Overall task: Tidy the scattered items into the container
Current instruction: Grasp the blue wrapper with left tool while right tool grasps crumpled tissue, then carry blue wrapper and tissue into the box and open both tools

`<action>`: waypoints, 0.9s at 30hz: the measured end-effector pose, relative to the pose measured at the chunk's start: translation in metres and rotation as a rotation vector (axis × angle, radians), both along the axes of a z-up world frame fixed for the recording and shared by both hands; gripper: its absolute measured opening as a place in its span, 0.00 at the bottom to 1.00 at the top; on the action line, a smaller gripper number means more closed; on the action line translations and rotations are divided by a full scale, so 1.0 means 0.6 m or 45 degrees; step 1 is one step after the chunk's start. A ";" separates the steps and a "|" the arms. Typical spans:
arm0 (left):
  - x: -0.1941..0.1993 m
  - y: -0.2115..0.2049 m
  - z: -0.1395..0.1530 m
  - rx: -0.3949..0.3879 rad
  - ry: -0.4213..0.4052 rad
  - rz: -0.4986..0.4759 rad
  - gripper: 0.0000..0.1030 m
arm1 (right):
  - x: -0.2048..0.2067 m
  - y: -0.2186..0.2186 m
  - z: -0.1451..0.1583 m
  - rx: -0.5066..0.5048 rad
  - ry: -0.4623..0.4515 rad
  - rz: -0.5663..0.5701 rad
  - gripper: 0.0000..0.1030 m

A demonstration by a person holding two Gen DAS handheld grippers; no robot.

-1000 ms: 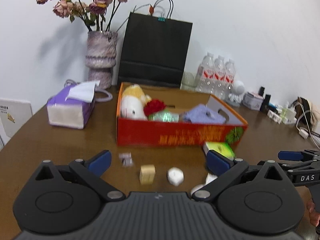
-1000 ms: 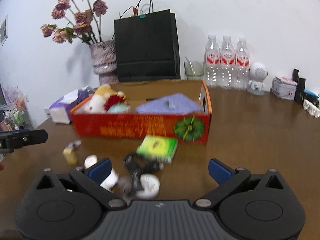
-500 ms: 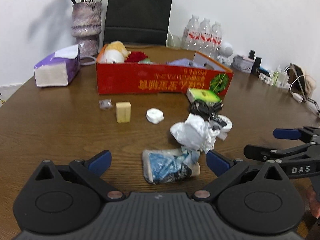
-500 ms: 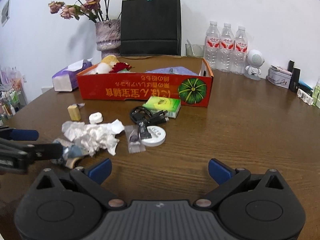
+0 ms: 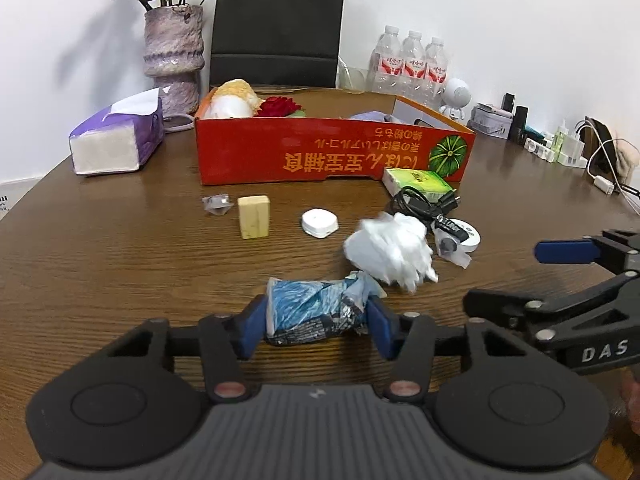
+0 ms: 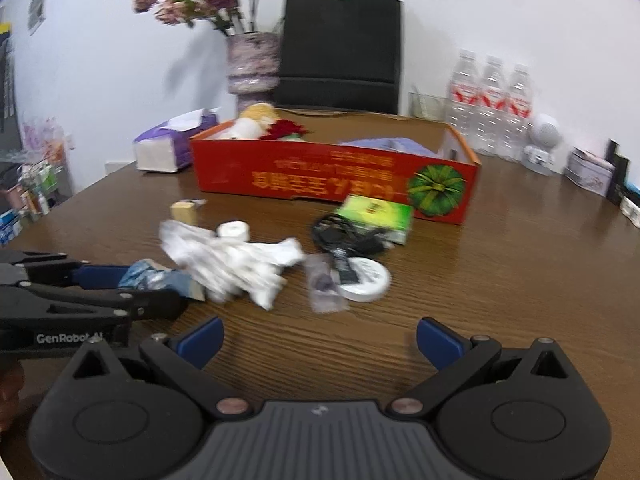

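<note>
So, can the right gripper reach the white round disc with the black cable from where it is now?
Probably yes: the right gripper is open, and bare table lies before the white disc.

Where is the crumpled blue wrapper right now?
In the left wrist view the blue wrapper lies on the table between the left gripper pads, which have just been closing on it, directly in front of the white crumpled paper.

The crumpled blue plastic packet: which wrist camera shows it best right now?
The left wrist view. There the crumpled blue plastic packet lies sharp and whole between the left gripper's blue pads, which have just closed onto its ends. The right wrist view shows it blurred, partly hidden behind that gripper.
</note>
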State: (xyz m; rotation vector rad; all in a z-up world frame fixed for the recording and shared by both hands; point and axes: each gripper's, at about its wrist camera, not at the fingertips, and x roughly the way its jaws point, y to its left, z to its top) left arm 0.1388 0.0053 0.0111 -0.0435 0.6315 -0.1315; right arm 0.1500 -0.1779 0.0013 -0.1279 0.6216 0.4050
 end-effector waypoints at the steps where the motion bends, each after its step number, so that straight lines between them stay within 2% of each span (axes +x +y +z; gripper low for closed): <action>1: 0.000 0.005 0.000 0.000 -0.001 -0.001 0.50 | 0.002 0.010 0.001 -0.006 -0.007 0.016 1.00; 9: -0.005 0.066 0.008 -0.040 -0.017 0.060 0.48 | 0.031 0.088 0.010 -0.047 -0.058 0.102 0.97; 12: -0.006 0.087 0.011 -0.055 -0.020 0.075 0.48 | 0.045 0.109 0.006 -0.072 -0.048 0.126 0.86; 13: -0.005 0.092 0.012 -0.061 -0.021 0.078 0.49 | 0.050 0.114 0.003 -0.077 -0.029 0.132 0.79; 15: -0.006 0.099 0.013 -0.070 -0.022 0.081 0.49 | 0.057 0.119 -0.003 -0.073 0.018 0.143 0.56; 16: -0.007 0.101 0.013 -0.076 -0.025 0.080 0.49 | 0.060 0.119 -0.007 -0.061 0.042 0.148 0.34; 17: -0.007 0.102 0.013 -0.081 -0.028 0.080 0.49 | 0.061 0.117 -0.008 -0.047 0.051 0.152 0.25; 20: -0.006 0.101 0.015 -0.092 -0.036 0.073 0.49 | 0.057 0.110 -0.003 -0.019 0.043 0.164 0.20; 27: 0.002 0.091 0.031 -0.118 -0.072 0.047 0.49 | 0.054 0.094 0.029 0.041 -0.036 0.133 0.19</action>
